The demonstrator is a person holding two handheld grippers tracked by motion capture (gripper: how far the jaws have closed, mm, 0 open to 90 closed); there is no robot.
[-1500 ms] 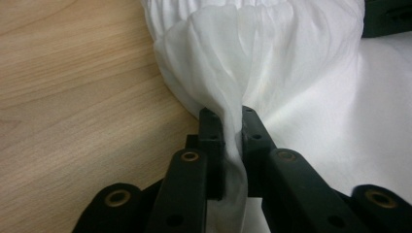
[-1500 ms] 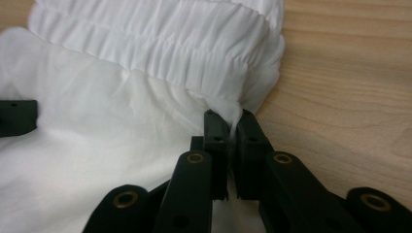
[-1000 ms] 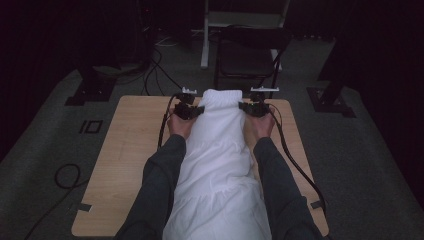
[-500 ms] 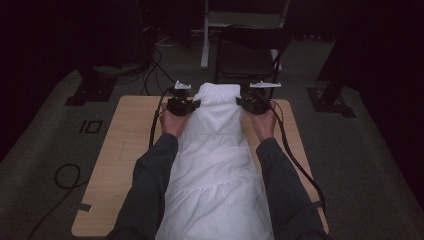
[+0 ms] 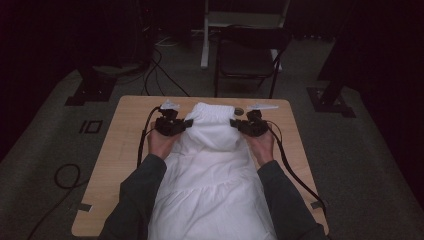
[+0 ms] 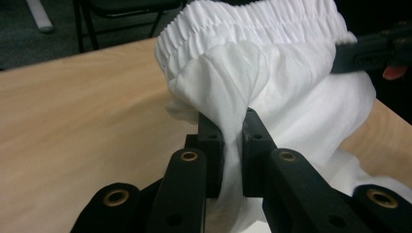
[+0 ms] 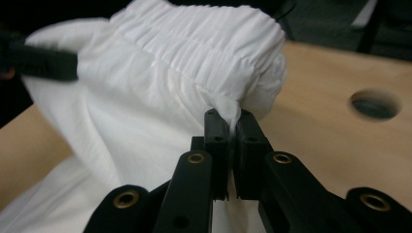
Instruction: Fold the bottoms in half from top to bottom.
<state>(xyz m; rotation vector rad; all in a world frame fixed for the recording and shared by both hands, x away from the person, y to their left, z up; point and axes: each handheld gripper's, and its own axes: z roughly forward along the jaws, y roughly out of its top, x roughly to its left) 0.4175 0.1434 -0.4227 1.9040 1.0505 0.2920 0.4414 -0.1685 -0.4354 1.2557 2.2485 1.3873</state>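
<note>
A white garment (image 5: pixel 212 175) with a gathered elastic band (image 5: pixel 216 110) lies lengthwise down the middle of the wooden table (image 5: pixel 125 135). Its banded end is folded over and lifted toward the person. My left gripper (image 5: pixel 186 123) is shut on the cloth at the left side of that end; in the left gripper view the fabric (image 6: pixel 252 82) is pinched between the jaws of the left gripper (image 6: pixel 232 127). My right gripper (image 5: pixel 235 124) is shut on the right side. In the right gripper view a fold of cloth (image 7: pixel 204 63) sticks up between the jaws of the right gripper (image 7: pixel 232 122).
A round hole (image 7: pixel 375 104) in the tabletop lies to the right of the band. Black cables (image 5: pixel 292 167) trail from both grippers over the table. A dark folding chair (image 5: pixel 247 55) stands beyond the far edge. Tape marks (image 5: pixel 84 206) sit at the near corners.
Both grippers have drawn the banded end back from the table's far edge toward the person, folding it over the rest of the garment. The jaws stayed shut on the cloth.
</note>
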